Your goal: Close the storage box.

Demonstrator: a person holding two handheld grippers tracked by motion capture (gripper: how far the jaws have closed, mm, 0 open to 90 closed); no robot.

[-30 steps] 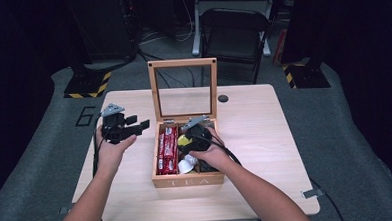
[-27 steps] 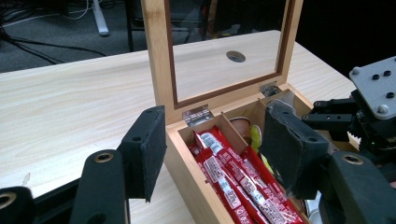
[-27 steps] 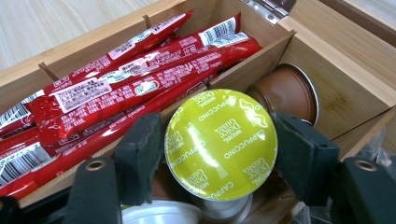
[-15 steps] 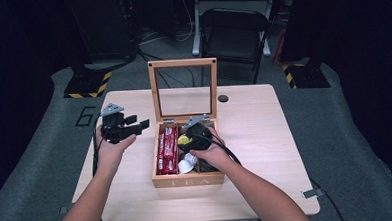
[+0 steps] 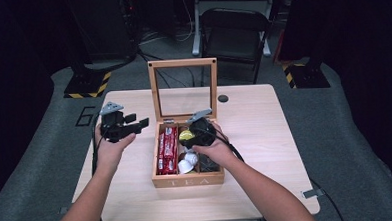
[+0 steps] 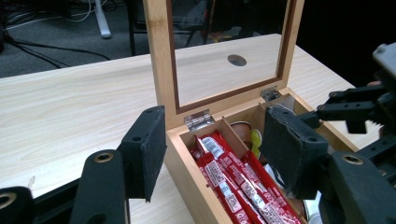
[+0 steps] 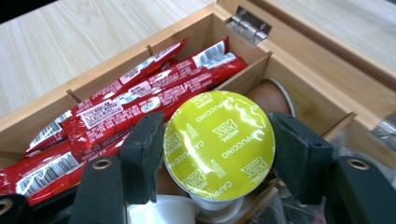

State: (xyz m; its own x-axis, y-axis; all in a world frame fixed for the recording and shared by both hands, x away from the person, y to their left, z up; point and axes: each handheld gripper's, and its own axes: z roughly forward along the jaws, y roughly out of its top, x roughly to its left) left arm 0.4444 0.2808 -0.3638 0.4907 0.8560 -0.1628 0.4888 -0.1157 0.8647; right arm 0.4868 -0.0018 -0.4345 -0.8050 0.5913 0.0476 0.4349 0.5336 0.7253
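Observation:
An open wooden tea box (image 5: 187,181) stands mid-table, its glass lid (image 5: 182,63) upright. Red stick packets (image 7: 140,102) fill its left compartment. My right gripper (image 7: 219,154) is down in the middle compartment. Its jaws have just been closing, and both pads now press on the rim of a coffee capsule with a yellow-green foil lid (image 7: 219,144). A white capsule (image 7: 163,210) lies just below it. My left gripper (image 6: 215,149) hovers open left of the box with nothing between its pads. In the high view it (image 5: 137,120) points toward the box's back left corner.
The pale wooden table (image 5: 265,137) has free room on both sides of the box. A dark round hole (image 5: 223,98) sits behind the lid. A folding chair (image 5: 235,33) stands beyond the far edge. Cables trail from both grippers toward me.
The right hand has shifted only slightly over the box's middle compartment. The left hand has stayed where it was.

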